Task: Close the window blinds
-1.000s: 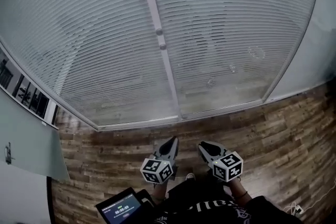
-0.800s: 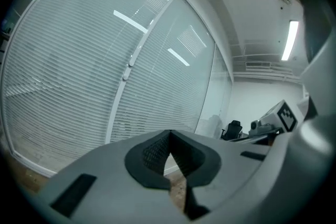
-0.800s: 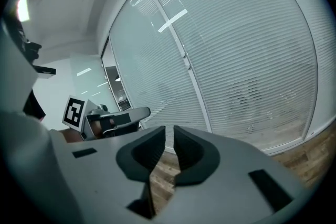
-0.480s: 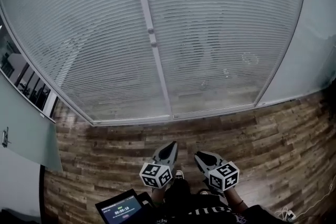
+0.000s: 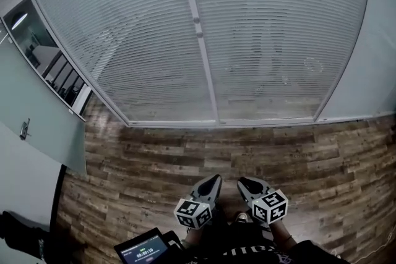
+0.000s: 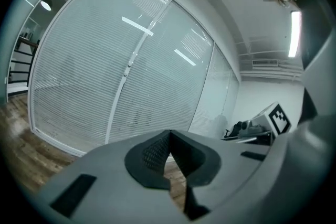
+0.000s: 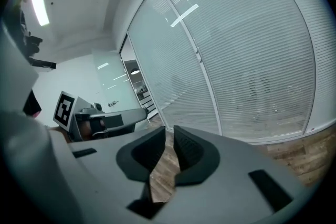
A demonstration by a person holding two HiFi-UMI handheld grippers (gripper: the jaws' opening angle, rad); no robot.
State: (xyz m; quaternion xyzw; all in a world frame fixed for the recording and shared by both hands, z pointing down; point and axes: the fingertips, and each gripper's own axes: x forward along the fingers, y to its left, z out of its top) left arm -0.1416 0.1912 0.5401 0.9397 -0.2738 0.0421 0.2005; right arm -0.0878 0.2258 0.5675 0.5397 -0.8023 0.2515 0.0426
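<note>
White slatted blinds (image 5: 272,28) hang lowered behind a wide glass wall, on both sides of a vertical mullion (image 5: 207,77) that bears two small knobs (image 5: 197,20). Both grippers are held low, close to the body and well short of the glass, with a stretch of floor between. My left gripper (image 5: 212,180) (image 6: 169,134) is shut, tips touching, nothing in it. My right gripper (image 5: 245,182) (image 7: 169,130) points at the same wall with its jaws drawn together to a thin slit and nothing between them. No cord or wand is discernible.
Wood-plank floor (image 5: 154,164) runs from my feet to the window's lower frame (image 5: 223,122). A glass partition with a door handle (image 5: 25,129) stands at the left, a plain grey wall (image 5: 377,71) at the right. A tablet (image 5: 145,249) sits at the bottom left.
The window's lower frame has moved up the head view and more floor shows before it. The left partition has come further into view. Both grippers keep their place near the body, still shut.
</note>
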